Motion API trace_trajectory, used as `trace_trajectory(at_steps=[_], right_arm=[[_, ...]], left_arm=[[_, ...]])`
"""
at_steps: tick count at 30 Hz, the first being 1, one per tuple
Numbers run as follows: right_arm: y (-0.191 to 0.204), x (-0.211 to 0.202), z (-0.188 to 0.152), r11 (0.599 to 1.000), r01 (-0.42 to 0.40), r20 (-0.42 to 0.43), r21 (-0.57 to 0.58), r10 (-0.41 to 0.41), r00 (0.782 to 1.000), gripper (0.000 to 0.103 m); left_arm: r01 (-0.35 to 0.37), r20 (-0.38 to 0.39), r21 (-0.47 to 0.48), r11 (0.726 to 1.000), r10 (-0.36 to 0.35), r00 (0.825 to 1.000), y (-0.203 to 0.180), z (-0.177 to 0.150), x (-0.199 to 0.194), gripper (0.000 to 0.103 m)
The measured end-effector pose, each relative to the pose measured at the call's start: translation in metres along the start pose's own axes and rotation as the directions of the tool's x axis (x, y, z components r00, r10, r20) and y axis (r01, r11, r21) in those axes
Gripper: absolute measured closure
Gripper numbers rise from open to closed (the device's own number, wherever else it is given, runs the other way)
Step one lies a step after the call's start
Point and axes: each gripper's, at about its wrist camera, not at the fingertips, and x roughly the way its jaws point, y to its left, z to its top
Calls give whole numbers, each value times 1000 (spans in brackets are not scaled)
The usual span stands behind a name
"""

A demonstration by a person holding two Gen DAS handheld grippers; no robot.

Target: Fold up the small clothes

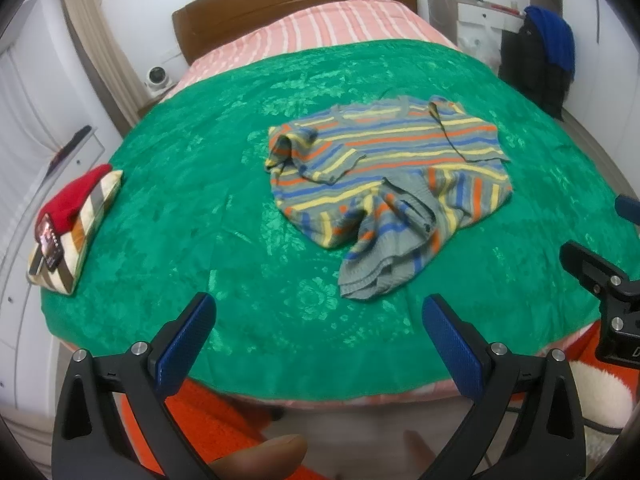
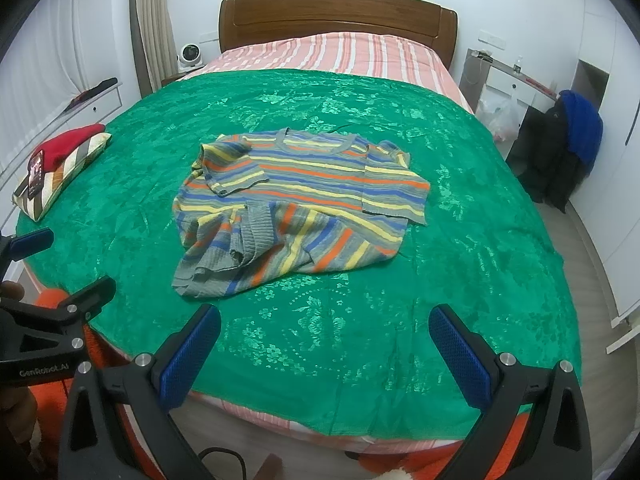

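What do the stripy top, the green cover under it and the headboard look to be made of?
Striped sweater: seemingly knitted yarn, wool or acrylic; ribbed grey hem and a soft matte surface show. Green bedspread: probably a satin-like or plush synthetic, since its raised flower pattern catches the light with a sheen. Headboard: looks like brown wood with a smooth, slightly glossy varnish.

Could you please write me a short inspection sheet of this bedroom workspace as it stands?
Surface: green bedspread over a pink striped sheet.
Job's things: striped sweater rumpled mid-bed, hem bunched, sleeves folded in.
Clutter: folded red and striped clothes with a dark card-like item on top, at the bed's left edge.
Grippers: left claw and right claw both open, empty, short of the sweater.
Cables: a dark cable on the floor.
Surroundings: wooden headboard, small fan, blue and black garments hung at right.
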Motion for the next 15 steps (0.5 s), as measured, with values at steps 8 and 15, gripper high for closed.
trace_trajectory(at_steps=[8, 15], right_arm=[[-3, -1, 3, 999, 35, 10, 6, -35, 999, 0], [-8, 0, 3, 997, 75, 5, 14, -75, 997, 0]], left_arm=[[11, -4, -3, 1000, -11, 1000, -1, 0, 0, 0], [18, -13, -2, 1000, -18, 1000, -2, 0, 1, 0]])
